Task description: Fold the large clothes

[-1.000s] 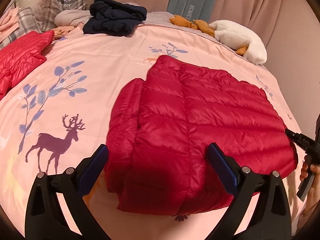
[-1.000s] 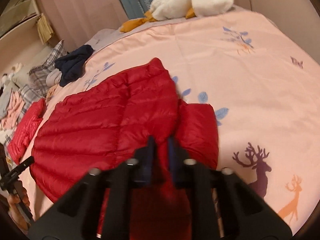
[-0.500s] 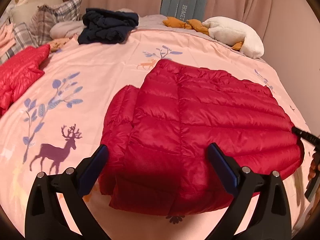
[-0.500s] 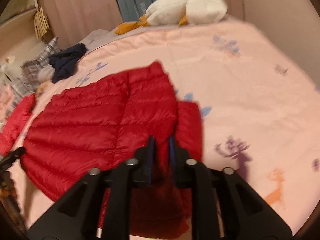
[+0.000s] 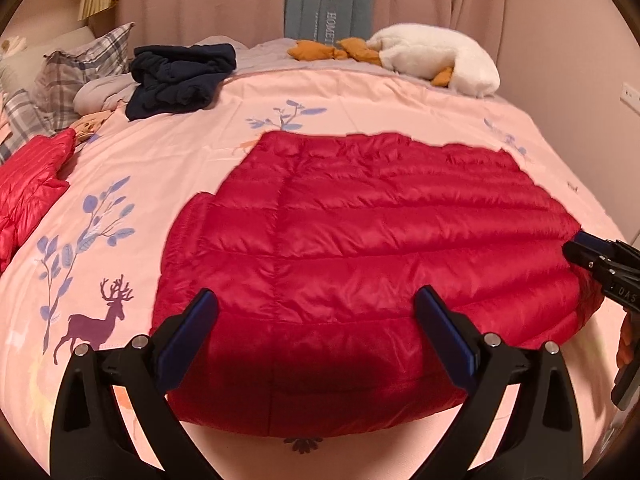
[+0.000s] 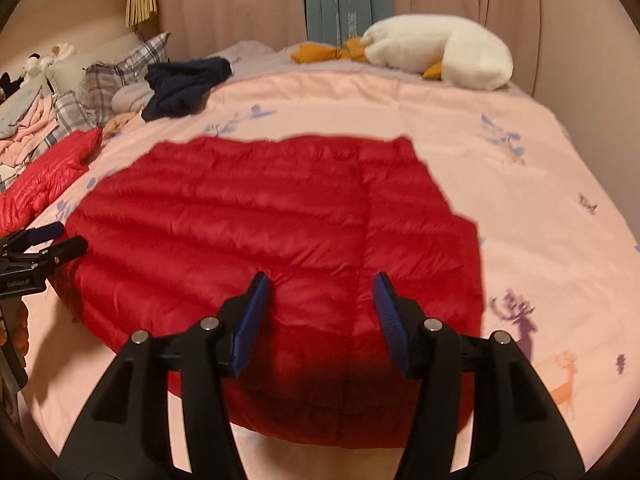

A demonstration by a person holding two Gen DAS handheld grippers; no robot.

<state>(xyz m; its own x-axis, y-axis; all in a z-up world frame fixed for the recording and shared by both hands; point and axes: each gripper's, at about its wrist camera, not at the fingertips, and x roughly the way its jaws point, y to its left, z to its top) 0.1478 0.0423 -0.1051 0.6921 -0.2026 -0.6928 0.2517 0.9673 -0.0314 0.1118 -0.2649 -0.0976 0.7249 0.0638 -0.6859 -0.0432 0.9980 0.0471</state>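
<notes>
Red jacket point(image 5: 360, 248): lies part-folded on my bed point(image 5: 400, 96).
Left gripper point(image 5: 316, 324): spread wide, empty.
Right gripper point(image 6: 320, 304): parted, empty — fold pending.
Next: pinch the 6 o'clock hem, carry it toward 12.

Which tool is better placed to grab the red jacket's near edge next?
Left, probably: left tool is wide open straddling the near edge of the red jacket; right tool is open narrower, its view blurred.
</notes>
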